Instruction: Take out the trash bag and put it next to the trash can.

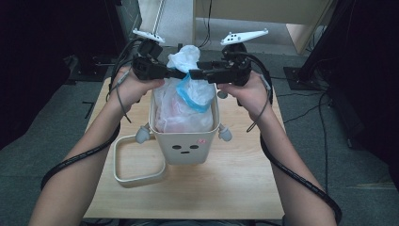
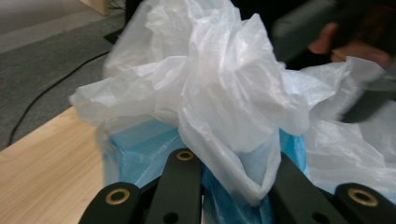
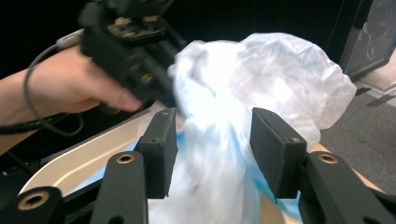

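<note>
the white plastic bag point(image 1: 184, 96) sits inside the cream bin point(image 1: 186, 141), which stands upright near the middle of the wooden table point(image 1: 235, 183). the bin has a small face printed on its front wall and a grey knob on each side. the bag's bunched top point(image 1: 188, 56) rises above the bin rim, and a blue inner layer point(image 1: 194, 94) shows below the bunch on the right side.

the left gripper point(image 1: 176, 74) comes in from the left, level with the bag's neck. in the left gripper view, its two black jaws stand apart with the gathered white film point(image 2: 224, 102) and the blue layer point(image 2: 140, 149) between them; whether the jaws press the film cannot be told from this angle.

the right gripper point(image 1: 194, 74) comes in from the right and meets the left gripper at the bag's neck (the two tips lie just beside each other in the high view). in the right gripper view, its jaws also stand apart, one on each side of the twisted neck point(image 3: 219, 140); the film there is blurred, and the pads are close to it but contact is not certain. the left gripper point(image 3: 163, 88) and the hand point(image 3: 74, 88) holding it show beyond the bag in that view.

a cream square frame point(image 1: 139, 160) lies flat on the table, touching the bin's lower left corner.
</note>
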`<state>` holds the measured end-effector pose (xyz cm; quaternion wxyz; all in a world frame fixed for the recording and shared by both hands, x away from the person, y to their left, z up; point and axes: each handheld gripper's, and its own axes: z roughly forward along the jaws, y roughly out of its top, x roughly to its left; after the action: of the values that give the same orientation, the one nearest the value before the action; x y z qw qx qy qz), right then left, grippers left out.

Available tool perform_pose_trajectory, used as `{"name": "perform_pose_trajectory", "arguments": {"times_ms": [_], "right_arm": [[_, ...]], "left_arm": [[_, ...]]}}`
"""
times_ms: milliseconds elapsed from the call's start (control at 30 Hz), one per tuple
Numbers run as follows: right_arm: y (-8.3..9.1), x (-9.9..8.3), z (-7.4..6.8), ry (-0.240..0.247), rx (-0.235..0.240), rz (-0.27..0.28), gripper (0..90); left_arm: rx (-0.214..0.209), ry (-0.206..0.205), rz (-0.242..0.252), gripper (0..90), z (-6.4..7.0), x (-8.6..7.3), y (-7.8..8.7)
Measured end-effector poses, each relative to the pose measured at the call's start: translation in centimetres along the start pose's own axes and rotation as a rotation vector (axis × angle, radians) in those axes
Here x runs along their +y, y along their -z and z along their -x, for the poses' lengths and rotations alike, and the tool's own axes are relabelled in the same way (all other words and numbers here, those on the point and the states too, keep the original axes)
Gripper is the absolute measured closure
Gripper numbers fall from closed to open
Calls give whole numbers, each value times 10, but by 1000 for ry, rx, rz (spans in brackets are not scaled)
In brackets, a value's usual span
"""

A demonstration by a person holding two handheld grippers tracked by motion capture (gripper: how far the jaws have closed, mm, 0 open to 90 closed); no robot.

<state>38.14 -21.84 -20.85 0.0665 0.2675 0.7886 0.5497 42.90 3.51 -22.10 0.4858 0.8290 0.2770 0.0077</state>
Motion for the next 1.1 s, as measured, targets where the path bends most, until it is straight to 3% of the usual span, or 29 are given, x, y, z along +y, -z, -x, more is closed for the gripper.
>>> {"name": "perform_pose_trajectory", "arguments": {"times_ms": [67, 233, 333, 367, 467, 600, 733, 800, 933, 1067, 1100], "right_arm": [[5, -2, -3, 39, 12, 12, 510], [14, -4, -12, 116, 73, 72, 478], [11, -7, -15, 119, 110, 30, 404], [8, -9, -14, 114, 104, 6, 367], [-4, -15, -11, 86, 23, -34, 293], [-23, -16, -5, 30, -19, -53, 273], [-44, -11, -4, 27, -63, -97, 262], [-52, -9, -4, 33, -55, -122, 314], [-58, -6, -6, 70, -67, -149, 583], [-56, -7, -3, 57, -59, -139, 783], [-55, -7, -2, 49, -59, -135, 836]], "left_arm": [[20, 3, 12, 849, -2, 2, 3], [22, 31, 39, 849, -7, 6, 9], [18, 55, 49, 849, -9, 7, 12], [12, 56, 52, 849, -9, 6, 13], [-13, 54, 54, 850, -6, 6, 12], [-61, 32, 44, 850, -2, 7, 8], [-109, 12, 24, 851, 6, 10, 4], [-103, -5, 3, 851, 9, 11, 2], [-121, 1, -12, 850, 8, 8, 2], [-142, 29, 38, 836, 3, 6, 8], [-139, 24, 51, 794, 2, 6, 11]]}}
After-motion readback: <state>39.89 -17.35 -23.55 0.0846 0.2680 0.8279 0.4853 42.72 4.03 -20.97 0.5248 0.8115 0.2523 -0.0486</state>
